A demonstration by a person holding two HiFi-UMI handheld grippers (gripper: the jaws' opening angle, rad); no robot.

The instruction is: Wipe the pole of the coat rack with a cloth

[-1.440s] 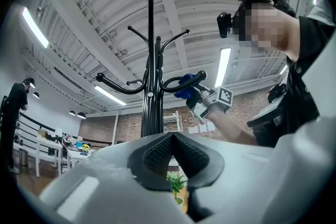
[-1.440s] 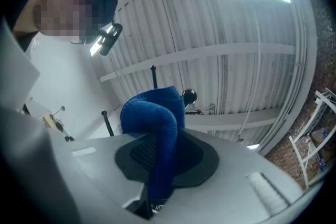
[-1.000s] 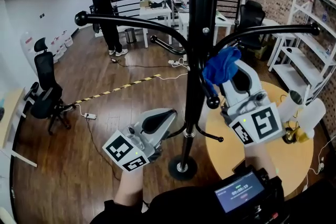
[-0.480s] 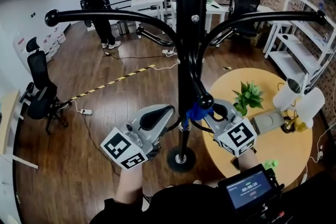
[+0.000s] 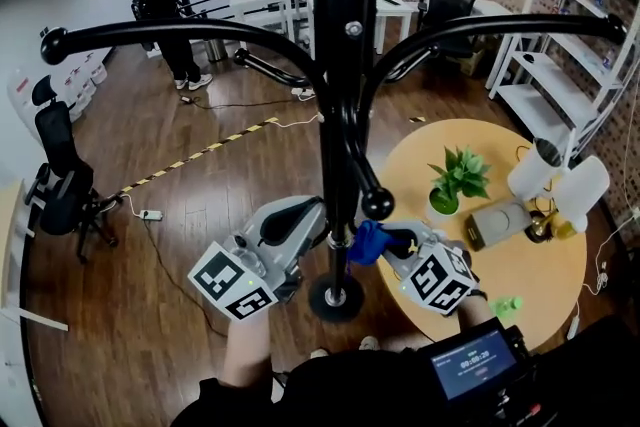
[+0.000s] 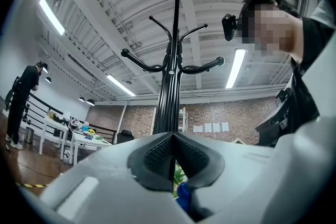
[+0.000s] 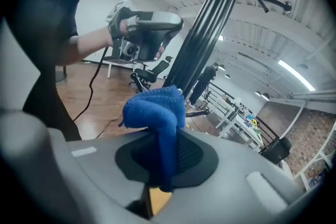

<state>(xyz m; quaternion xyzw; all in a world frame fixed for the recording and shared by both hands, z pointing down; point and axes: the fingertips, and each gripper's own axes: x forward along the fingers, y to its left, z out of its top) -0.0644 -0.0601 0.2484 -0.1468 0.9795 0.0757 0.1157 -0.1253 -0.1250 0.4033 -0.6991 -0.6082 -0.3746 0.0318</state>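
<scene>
The black coat rack pole [image 5: 340, 105] rises from its round base [image 5: 335, 297] in the middle of the head view. My left gripper [image 5: 320, 221] is shut on the pole low down, on its left side; in the left gripper view the pole [image 6: 170, 86] runs up from between the closed pads [image 6: 157, 153]. My right gripper [image 5: 388, 243] is shut on a blue cloth [image 5: 364, 241], which presses against the pole's right side just above the base. The right gripper view shows the cloth [image 7: 157, 110] bunched over the jaws, with the pole [image 7: 202, 34] just behind it.
A ball-tipped hook [image 5: 377, 205] hangs just above the cloth. To the right stands a round wooden table [image 5: 560, 285] with a potted plant [image 5: 458, 177] and a grey box [image 5: 497, 220]. White shelves [image 5: 580, 45] line the right wall. An office chair [image 5: 60, 185] and floor cables lie left.
My right gripper has slid the blue cloth down the pole from hook height to just above the base. The left gripper has stayed on the pole.
</scene>
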